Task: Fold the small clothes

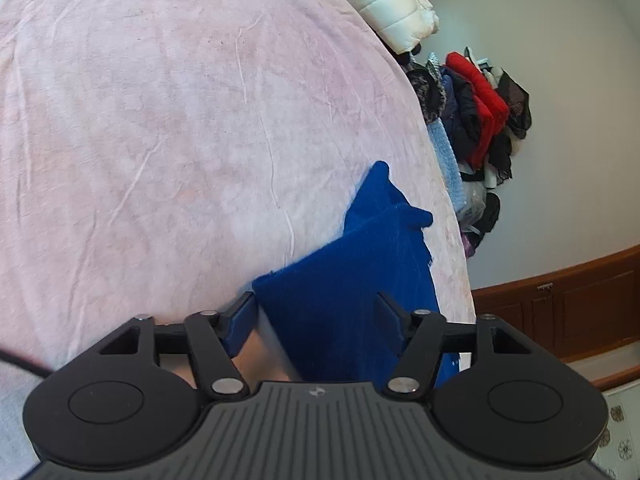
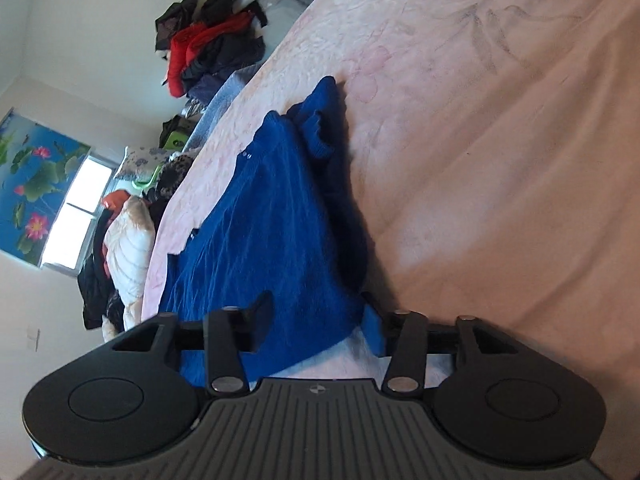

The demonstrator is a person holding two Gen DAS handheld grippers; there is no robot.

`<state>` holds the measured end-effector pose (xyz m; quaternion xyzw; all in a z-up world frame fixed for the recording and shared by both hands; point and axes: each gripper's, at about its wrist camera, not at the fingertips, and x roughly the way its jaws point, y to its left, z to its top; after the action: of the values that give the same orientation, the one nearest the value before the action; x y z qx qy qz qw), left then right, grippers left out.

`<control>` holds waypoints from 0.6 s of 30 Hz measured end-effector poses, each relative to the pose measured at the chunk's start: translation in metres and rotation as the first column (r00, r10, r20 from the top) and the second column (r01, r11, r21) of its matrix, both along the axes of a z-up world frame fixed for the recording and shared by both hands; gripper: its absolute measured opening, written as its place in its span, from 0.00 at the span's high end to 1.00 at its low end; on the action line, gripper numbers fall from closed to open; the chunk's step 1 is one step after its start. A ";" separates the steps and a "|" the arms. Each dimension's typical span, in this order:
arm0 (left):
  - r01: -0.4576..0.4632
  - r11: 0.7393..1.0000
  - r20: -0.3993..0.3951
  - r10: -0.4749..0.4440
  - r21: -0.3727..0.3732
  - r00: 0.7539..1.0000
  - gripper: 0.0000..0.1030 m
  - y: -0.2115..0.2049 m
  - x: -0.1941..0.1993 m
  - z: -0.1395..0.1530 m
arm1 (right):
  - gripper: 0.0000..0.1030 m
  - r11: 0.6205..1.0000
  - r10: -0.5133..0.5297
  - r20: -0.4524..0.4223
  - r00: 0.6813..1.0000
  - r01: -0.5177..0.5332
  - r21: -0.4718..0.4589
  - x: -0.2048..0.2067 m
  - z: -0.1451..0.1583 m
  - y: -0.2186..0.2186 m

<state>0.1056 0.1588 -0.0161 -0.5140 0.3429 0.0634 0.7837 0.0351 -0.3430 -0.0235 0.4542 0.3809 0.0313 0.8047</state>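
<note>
Plainly, the royal-blue knitted sweater (image 1: 352, 280) lies spread on the pale pink bedsheet (image 1: 160, 140) close to the bed's far edge, and both tools sit low at its near side, a placement that suits lifting or folding an edge across.

On the left, the left hand-held gripper (image 1: 318, 320) stands about half open. Blue knit fills much of the gap between its 2 fingers, yet the left pad looks clear of the cloth, so I judge nothing is clamped; it reads as straddling the edge, either to take it or to let it go. A narrow sleeve of the sweater points away from it up the bed.

To the right, the right hand-held gripper (image 2: 318, 324) also shows its fingers well apart in its own view, with the sweater's (image 2: 272, 232) near hem running between them and bare sheet (image 2: 500, 160) under the right finger. The pads do not visibly press the knit, so I cannot call it a grip. The ribbed cuff and collar bunch at the far end, which suggests the garment is only partly folded.

Beyond the bed, a heap of dark and red clothes (image 2: 216, 48) waits against the wall.
</note>
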 end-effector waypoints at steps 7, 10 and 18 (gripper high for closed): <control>0.045 0.995 -0.095 -0.037 0.084 0.995 0.91 -0.010 0.017 0.000 | 0.83 0.999 0.033 0.015 0.999 -0.032 -0.020 -0.001 -0.007 0.001; 0.058 0.991 -0.096 -0.046 0.125 0.994 0.91 -0.013 0.014 0.004 | 0.64 0.998 0.017 0.023 1.000 -0.018 0.067 -0.008 -0.006 -0.013; 0.134 0.893 -0.016 -0.141 0.430 0.990 0.92 -0.064 0.008 0.047 | 0.41 0.992 0.100 0.151 0.984 -0.087 -0.092 0.026 0.071 -0.005</control>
<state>0.1138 0.0952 0.0309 -0.3036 0.3498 0.0777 0.8828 0.0614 -0.3478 0.0471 0.3974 0.3391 0.0880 0.8481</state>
